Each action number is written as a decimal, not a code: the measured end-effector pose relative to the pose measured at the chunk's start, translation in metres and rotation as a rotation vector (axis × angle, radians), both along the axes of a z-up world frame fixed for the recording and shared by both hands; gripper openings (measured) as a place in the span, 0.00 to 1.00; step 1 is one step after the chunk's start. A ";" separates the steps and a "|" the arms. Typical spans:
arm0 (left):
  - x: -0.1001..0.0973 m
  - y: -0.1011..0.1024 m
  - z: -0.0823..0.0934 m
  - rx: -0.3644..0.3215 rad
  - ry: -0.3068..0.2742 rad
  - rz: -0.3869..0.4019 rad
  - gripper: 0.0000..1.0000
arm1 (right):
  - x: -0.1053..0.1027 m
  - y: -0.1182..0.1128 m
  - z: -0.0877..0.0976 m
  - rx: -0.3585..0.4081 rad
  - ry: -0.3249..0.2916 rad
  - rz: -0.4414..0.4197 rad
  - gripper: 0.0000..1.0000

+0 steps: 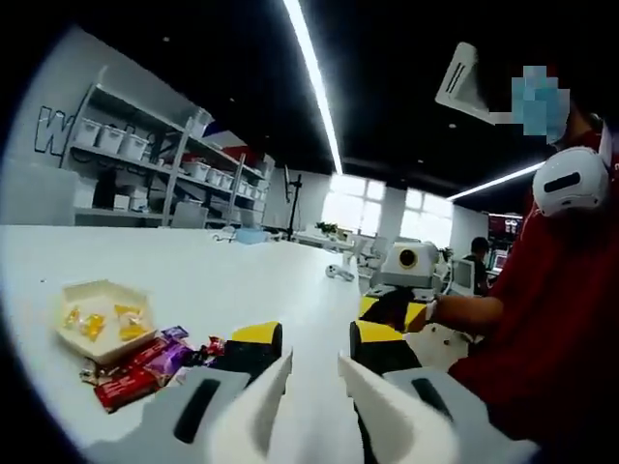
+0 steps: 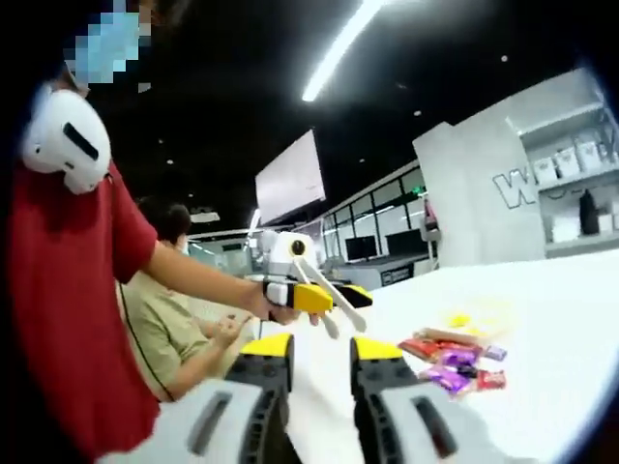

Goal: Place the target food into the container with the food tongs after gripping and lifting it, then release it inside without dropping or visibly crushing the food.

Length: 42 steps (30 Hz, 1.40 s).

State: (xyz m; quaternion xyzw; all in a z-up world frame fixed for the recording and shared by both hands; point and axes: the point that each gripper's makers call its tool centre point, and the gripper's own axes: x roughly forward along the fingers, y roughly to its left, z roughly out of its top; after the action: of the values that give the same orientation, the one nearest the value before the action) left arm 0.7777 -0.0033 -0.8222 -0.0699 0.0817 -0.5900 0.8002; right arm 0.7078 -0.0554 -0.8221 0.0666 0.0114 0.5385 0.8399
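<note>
1. Snack bars (image 1: 135, 372), in red and purple wrappers, lie loose in a small heap on the white table (image 1: 242, 280), touching the near side of the container (image 1: 102, 314); in the right gripper view the same bars (image 2: 453, 358) lie in a scatter with the container a pale yellow blur just behind them.
2. Container: a shallow cream tray, open-topped, already holding a few yellow-wrapped sweets (image 1: 97, 322). My guess is the bars sit beside it so the carry is short.
3. Tongs are not something I can pick out in either picture, so no food is gripped or lifted yet.
4. Left gripper (image 1: 314, 372) hangs above the table just beside the heap, jaws spread with bare table between them, holding nothing.
5. Right gripper (image 2: 317, 362) likewise stands parted and empty, farther from the container.
6. Right gripper view alone shows the left gripper (image 2: 334, 302) side-on, its pale fingers apart, held out by a person in a red top; a seated person sits behind.
7. Left gripper view alone shows shelving with bins beyond the container.
</note>
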 end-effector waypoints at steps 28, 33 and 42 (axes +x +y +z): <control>0.115 0.051 -0.072 0.210 -0.085 0.251 0.26 | 0.038 -0.043 -0.054 -0.212 0.104 -0.286 0.92; 0.128 0.052 -0.071 0.200 -0.082 0.257 0.26 | 0.039 -0.051 -0.057 -0.215 0.123 -0.305 0.92; 0.146 0.055 -0.084 0.229 -0.082 0.257 0.27 | 0.041 -0.061 -0.058 -0.196 0.137 -0.331 0.90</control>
State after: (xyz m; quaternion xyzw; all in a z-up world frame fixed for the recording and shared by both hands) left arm 0.9241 0.0516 -0.9061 0.0361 0.1062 -0.4721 0.8744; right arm 0.7485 -0.1164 -0.8806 0.0220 0.1100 0.3834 0.9167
